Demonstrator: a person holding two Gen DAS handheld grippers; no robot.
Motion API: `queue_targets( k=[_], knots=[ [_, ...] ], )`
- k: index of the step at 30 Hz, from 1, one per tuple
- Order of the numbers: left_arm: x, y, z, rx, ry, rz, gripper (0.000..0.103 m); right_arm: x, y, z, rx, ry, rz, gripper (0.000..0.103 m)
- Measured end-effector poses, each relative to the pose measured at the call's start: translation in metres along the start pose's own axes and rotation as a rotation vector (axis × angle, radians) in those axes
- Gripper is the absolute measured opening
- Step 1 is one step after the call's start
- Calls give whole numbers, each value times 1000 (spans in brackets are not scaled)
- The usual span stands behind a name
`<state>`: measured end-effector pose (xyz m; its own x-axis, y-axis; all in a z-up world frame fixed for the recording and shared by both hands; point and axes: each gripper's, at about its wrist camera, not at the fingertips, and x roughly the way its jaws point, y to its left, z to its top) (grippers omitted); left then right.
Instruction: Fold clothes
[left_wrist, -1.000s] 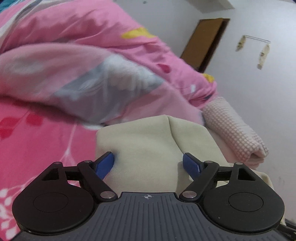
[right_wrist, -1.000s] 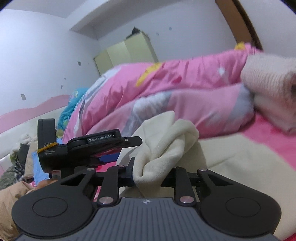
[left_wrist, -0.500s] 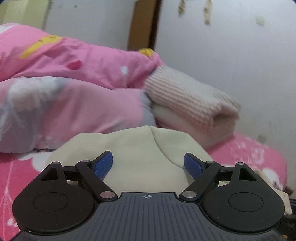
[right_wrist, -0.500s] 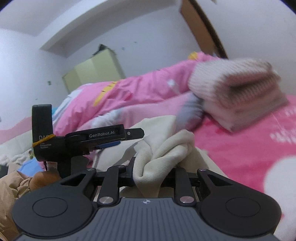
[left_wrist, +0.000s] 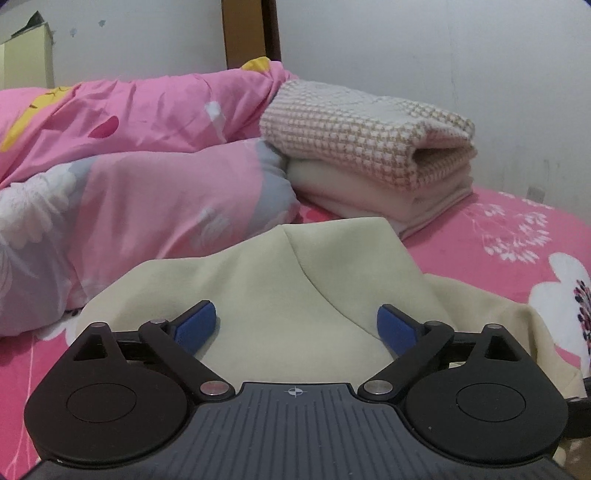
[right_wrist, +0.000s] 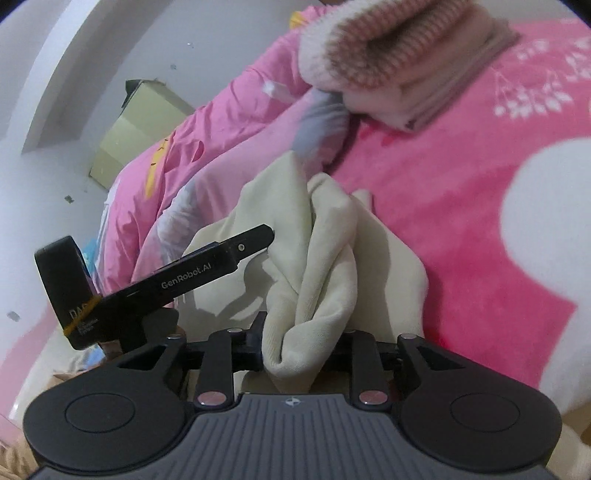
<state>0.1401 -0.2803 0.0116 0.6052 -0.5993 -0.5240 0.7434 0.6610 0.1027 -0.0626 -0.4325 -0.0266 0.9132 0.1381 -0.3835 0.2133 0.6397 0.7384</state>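
Left wrist view. The pink quilt (left_wrist: 140, 155) is heaped along the far left of the bed, presumably pushed aside so that the pink floral sheet (left_wrist: 517, 258) is left free as a folding surface. The cream garment (left_wrist: 280, 295), the task's thing, is spread on the sheet directly under the left gripper (left_wrist: 295, 325). Its blue pads (left_wrist: 195, 325) are set wide apart and are being opened further; nothing is pinched between them, the cloth merely lying beneath. A folded edge is seen running away from the camera toward a blunt corner, so the garment's long axis is judged to point toward the stack of folded knitwear (left_wrist: 373, 147). That stack is set at the far right by the wall, near the garment but apart from it, probably as the place for finished pieces.

Right wrist view. The left gripper (right_wrist: 236, 254) is seen from the side, reaching over the cream garment (right_wrist: 266, 206). A bunched end of the cloth is gathered between the jaws of the right gripper (right_wrist: 303, 350), which are narrow and easing open with the fabric between them; the end is apparently being laid down on the flat part. The bunch stands up and leans away toward the quilt.
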Motion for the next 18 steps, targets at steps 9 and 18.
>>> queue_targets(
  k=[9,18],
  knots=[
    [-66,46,1,-217,-89,-61,99,-57,7,5,-48,-90,-134,46],
    [-146,101,-62,-375,-77,-66,99,-69,70,-8,-330,-125,-103,42]
  ],
)
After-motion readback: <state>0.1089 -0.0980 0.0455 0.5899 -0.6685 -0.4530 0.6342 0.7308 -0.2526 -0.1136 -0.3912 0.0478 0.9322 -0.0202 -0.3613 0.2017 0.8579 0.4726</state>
